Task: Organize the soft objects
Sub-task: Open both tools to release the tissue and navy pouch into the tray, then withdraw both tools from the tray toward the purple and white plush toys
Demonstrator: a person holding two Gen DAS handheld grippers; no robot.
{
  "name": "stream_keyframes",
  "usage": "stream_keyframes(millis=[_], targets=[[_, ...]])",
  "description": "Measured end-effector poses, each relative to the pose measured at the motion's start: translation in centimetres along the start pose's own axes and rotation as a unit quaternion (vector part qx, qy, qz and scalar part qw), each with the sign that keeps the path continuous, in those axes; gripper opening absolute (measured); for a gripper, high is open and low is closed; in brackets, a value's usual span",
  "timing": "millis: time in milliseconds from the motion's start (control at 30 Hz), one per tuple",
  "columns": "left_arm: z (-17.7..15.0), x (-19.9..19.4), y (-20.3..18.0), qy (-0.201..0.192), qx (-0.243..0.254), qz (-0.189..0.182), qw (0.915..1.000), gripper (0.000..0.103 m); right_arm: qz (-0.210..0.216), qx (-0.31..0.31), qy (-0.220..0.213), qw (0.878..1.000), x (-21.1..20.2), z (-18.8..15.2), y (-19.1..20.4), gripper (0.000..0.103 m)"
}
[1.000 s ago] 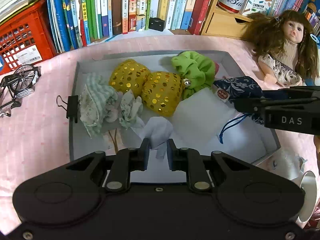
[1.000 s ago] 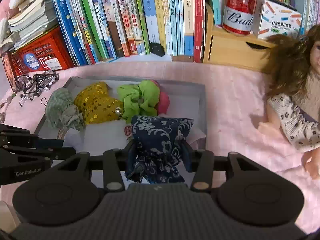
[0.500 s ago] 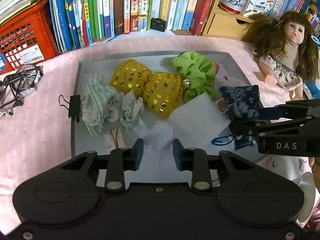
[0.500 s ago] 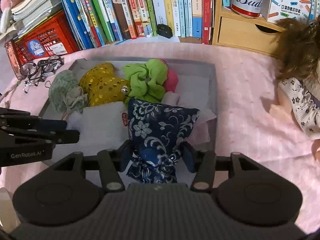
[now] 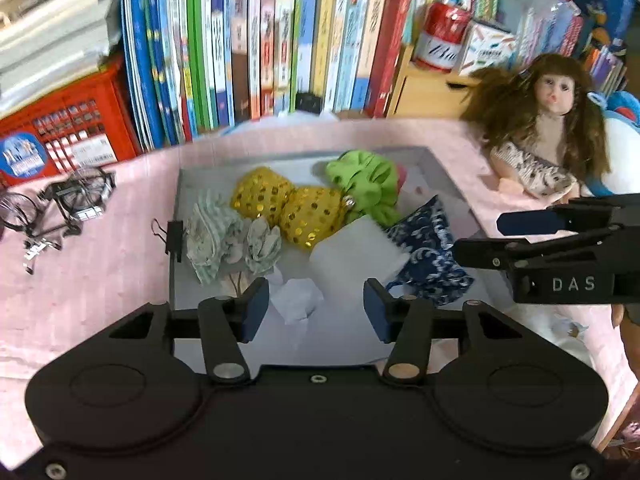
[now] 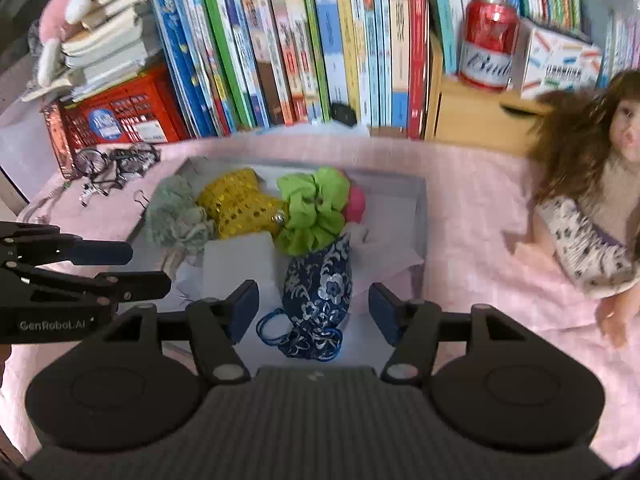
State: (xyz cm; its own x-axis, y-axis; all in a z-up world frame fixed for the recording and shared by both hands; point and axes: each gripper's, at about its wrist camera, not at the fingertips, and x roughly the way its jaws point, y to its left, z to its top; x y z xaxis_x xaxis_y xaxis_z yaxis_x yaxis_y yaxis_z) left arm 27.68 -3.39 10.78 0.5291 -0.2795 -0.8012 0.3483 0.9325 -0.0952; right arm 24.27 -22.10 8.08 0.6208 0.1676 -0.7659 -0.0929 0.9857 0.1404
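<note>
The blue flowered pouch (image 6: 320, 284) is lying inside the grey tray (image 6: 420, 216), toward its near right part, with its blue drawstring (image 6: 272, 330) curling out at the gathered end. It is sitting between the spread fingers of the right hand-held gripper (image 6: 314, 308), which is standing wide open and gripping nothing. The pouch's far tip is touching the green scrunchie (image 6: 314, 212), and a white pad (image 6: 240, 268) is lying just beside it on the left.

The left hand-held gripper (image 5: 316, 310) is also standing wide open and holding nothing, with a crumpled white tissue (image 5: 298, 300) resting in the tray between its fingers. Farther back in the tray, two yellow sequinned pouches (image 5: 288, 210) are lying side by side, touching, with a pale green checked cloth (image 5: 216, 236) to their left. A black binder clip (image 5: 174, 236) is gripping the tray's left rim.

The tray is resting on a pink-covered counter (image 6: 472, 208). A doll (image 5: 552, 136) is sitting to the right, a small model bicycle (image 5: 52, 208) to the left, and a row of books (image 6: 304, 48) is standing behind.
</note>
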Motion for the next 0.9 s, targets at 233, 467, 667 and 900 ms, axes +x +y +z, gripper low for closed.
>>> stream_keyframes(millis=[233, 467, 667, 900], targets=[[-1.8, -4.6, -2.9, -0.047, 0.029, 0.002, 0.9985, 0.054, 0.007, -0.013, -0.046, 0.999, -4.3, -1.0, 0.5, 0.075], [-4.6, -8.7, -5.9, -0.098, 0.046, -0.007, 0.9941, 0.057, 0.01, -0.034, -0.095, 0.995, -8.3, -2.8, 0.8, 0.077], [-7.8, -11.8, -6.4, -0.145, 0.034, -0.021, 0.9887, 0.064, 0.008, -0.044, -0.135, 0.99, -11.1, -4.8, 0.3, 0.078], [-12.1, -13.9, -7.1, -0.19, 0.032, -0.02, 0.9811, 0.065, -0.011, -0.055, -0.185, 0.981, -13.5, -7.7, -1.3, 0.08]])
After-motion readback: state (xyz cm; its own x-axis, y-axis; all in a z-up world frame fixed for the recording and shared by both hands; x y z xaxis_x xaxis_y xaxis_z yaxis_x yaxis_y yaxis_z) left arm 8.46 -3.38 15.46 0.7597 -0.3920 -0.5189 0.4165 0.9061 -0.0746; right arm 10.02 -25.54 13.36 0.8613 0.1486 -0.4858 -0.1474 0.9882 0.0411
